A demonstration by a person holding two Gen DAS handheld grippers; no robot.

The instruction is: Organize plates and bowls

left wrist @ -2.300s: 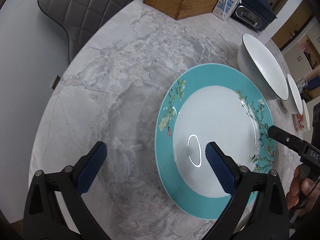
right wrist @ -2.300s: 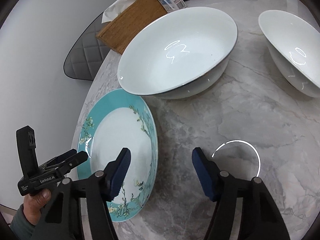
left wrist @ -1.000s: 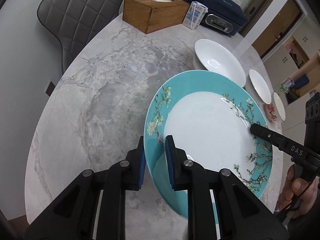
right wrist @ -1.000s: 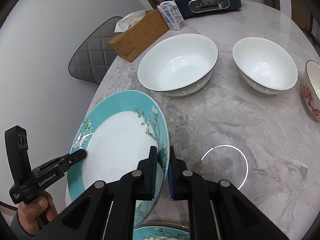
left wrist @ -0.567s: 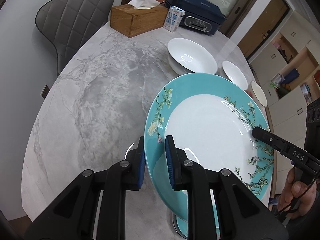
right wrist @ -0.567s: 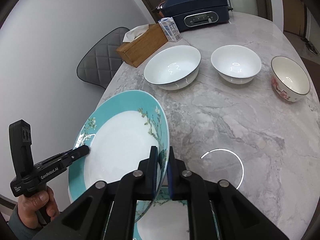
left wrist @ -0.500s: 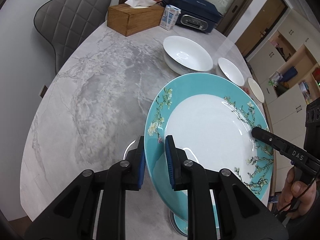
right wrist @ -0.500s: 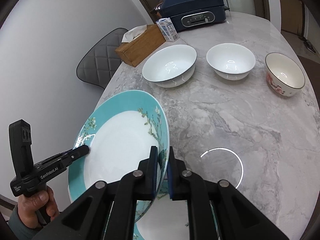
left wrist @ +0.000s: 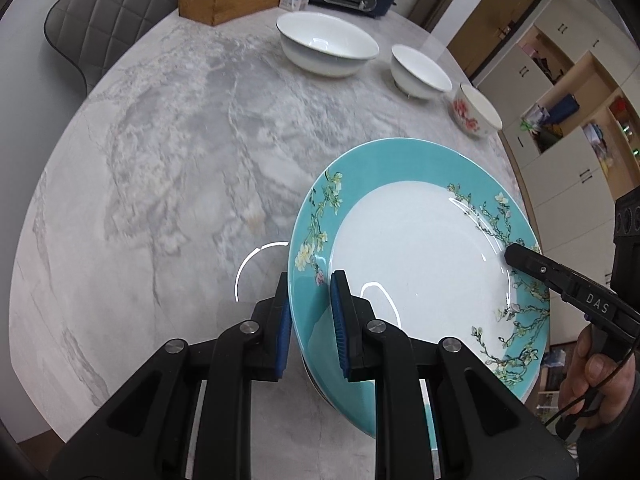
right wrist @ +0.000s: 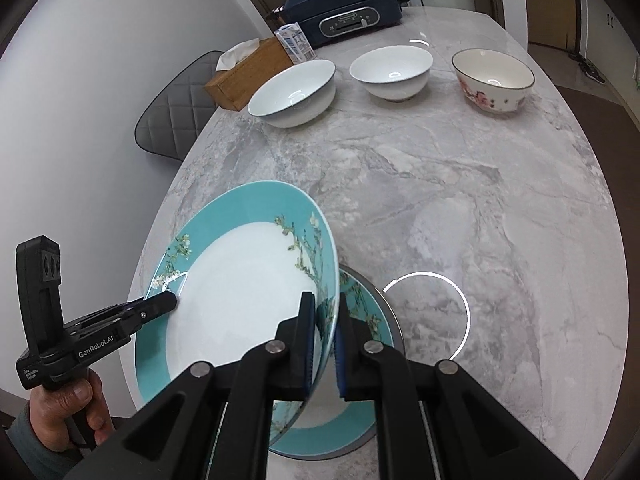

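Observation:
I hold a teal floral plate (left wrist: 416, 256) in both grippers, above the marble table. My left gripper (left wrist: 310, 316) is shut on its near-left rim; my right gripper (right wrist: 322, 344) is shut on the opposite rim. The plate (right wrist: 240, 292) hangs just over a second teal plate (right wrist: 360, 312) that lies on the table near the front edge, mostly hidden beneath it. A large white bowl (right wrist: 294, 92), a smaller white bowl (right wrist: 394, 72) and a red-flowered bowl (right wrist: 494, 80) stand in a row at the back.
A wooden tissue box (right wrist: 250, 72), a small milk carton (right wrist: 294, 44) and a dark blue appliance (right wrist: 346, 16) stand at the table's far end. A grey quilted chair (left wrist: 100, 20) is at the left. Cabinets (left wrist: 576, 92) are to the right.
Both grippers closed on the plate's rim and lifted it off the table. They carried it back toward the near edge, over the second teal plate.

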